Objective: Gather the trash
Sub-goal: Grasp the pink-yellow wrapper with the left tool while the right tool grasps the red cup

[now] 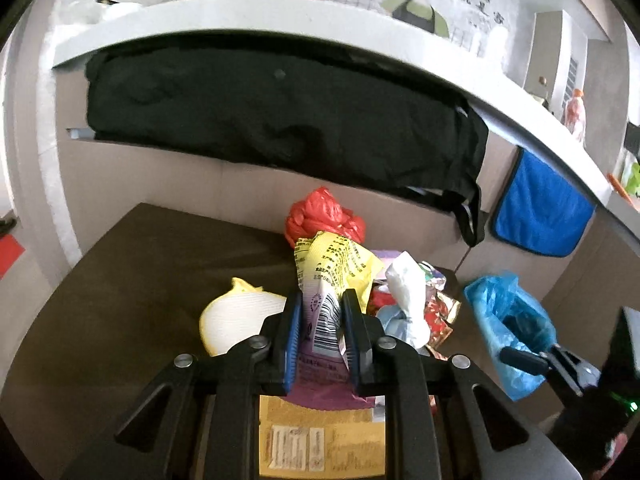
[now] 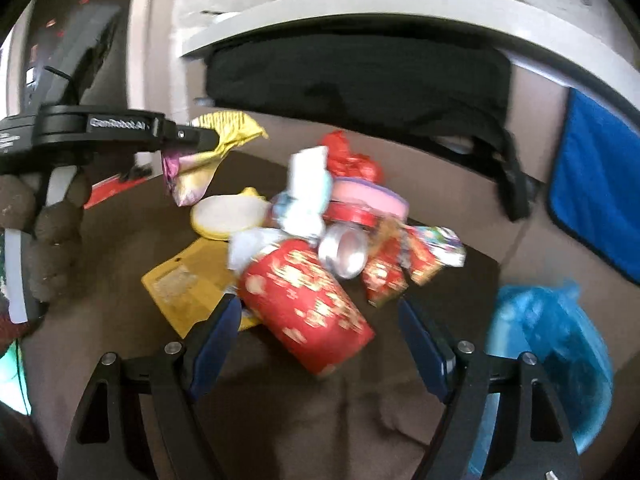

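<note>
Wrapper of yellow and purple foil stands pinched between the pads of the left gripper, lifted above the dark surface; the right wrist view shows it hanging free from that gripper, clear of the heap. The grip sits on the lower, barcode part, so most of the wrapper stands loose above the pads. To do this step well, I think the left hand should keep the pinch firm and carry the wrapper across to the blue bag, which stands open near the right edge of the surface, and let go only when the wrapper is well over the mouth, because light foil can drift aside.

The right gripper is spread wide, with the red cup lying on its side between the two fingers but not yet touched, as far as the blurred picture allows to tell. It seems better to close across the middle of the cup, not at the rim, since it may roll away.

The rest of the trash, a red plastic bag, a white tissue and a silver can, lies heaped toward the back edge of the surface.
</note>
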